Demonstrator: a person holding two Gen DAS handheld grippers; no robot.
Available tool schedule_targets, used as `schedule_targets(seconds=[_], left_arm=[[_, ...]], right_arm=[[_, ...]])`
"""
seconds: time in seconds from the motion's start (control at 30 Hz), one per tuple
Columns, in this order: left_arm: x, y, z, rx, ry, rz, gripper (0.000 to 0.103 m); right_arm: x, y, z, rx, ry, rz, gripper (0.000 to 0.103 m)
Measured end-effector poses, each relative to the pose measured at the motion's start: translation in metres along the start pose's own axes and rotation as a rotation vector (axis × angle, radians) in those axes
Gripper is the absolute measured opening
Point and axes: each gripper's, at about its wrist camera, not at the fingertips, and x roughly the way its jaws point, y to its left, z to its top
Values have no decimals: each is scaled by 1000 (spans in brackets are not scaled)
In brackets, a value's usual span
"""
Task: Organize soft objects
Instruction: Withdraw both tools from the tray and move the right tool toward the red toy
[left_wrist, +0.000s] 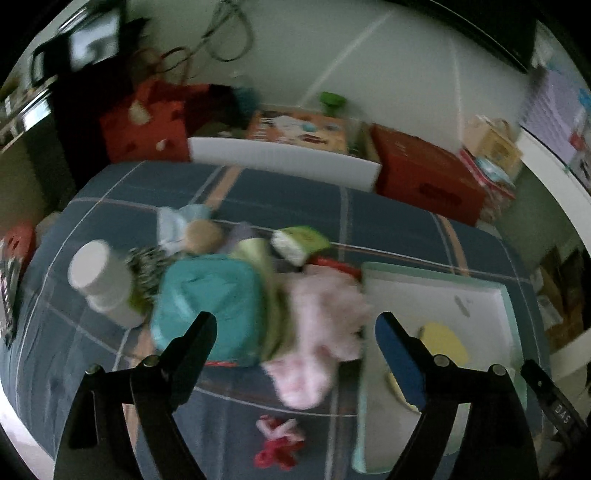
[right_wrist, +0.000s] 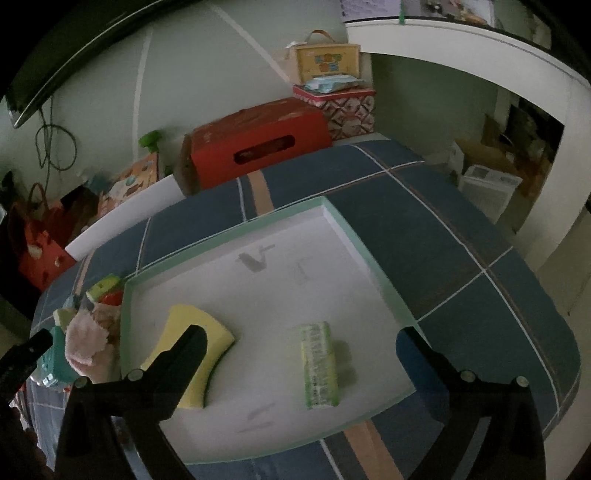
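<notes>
Tray (right_wrist: 332, 221) sits on the blue plaid cloth (right_wrist: 461, 236) as your drop zone, which is why 2 soft things already lie flat inside it: the yellow sponge (right_wrist: 214, 328) at about 8 o'clock on the tray floor, and the green tissue pack (right_wrist: 319, 363) near 6 o'clock, well apart from it. Your right gripper (right_wrist: 299, 339) hangs above the pack with its jaws spread wide and nothing between the pads, so the pack reads as set down, not held.

Your left gripper (left_wrist: 295, 325) also stands wide and empty, aimed down at the unsorted heap beside the tray's left wall. The pink fluffy cloth (left_wrist: 325, 314) lies between its fingers, touching the tray edge; the teal pouch (left_wrist: 210, 299) is at 9 o'clock from it, the white bottle (left_wrist: 103, 280) farther out the same way. A red and pink hair tie (left_wrist: 279, 439) rests alone at 6 o'clock.

Judging by that aim, the cloth is likely your next pick. The left view is blurred, so contact cannot be told.
</notes>
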Motion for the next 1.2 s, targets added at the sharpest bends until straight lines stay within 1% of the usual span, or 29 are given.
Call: schedule_targets(seconds=[0.07,0.1,0.17,0.27,0.43,0.6,0.73,0.83,0.9,1.0,1.07,1.2], left_arm=[[-3,16,-3,-24,-5,18,91],[-5,21,-5,-33,-6,27,97],[-7,35,-10,-53,-11,44,101],[-9,52,-16,-82,-6,47,101],[-12,76,-24,-114,4,52,101],[-15,96,-28,-144,0,46,101],[-16,108,-33,-141,-1,51,101],[-12,114,-38,-134,29,62,101],[-8,117,-40,-132,57,68,101],[2,119,-44,-122,103,50,101],[12,118,-47,-110,148,47,101],[26,117,-51,-90,198,85,101]], right_arm=[[-1,6,-2,-16,-2,6,103],[-1,10,-2,-27,-4,10,103],[-3,17,-4,-42,-7,27,103],[-6,30,-8,-67,-17,54,103],[-15,51,-14,-95,-51,50,103],[-19,80,-22,-135,-49,152,103],[-18,110,-33,-223,-30,182,103],[-15,131,-45,-285,-5,206,103],[-12,144,-54,-315,26,244,103],[-8,160,-67,-359,61,277,103],[-4,171,-78,-401,90,279,103],[3,188,-95,-470,129,281,103]])
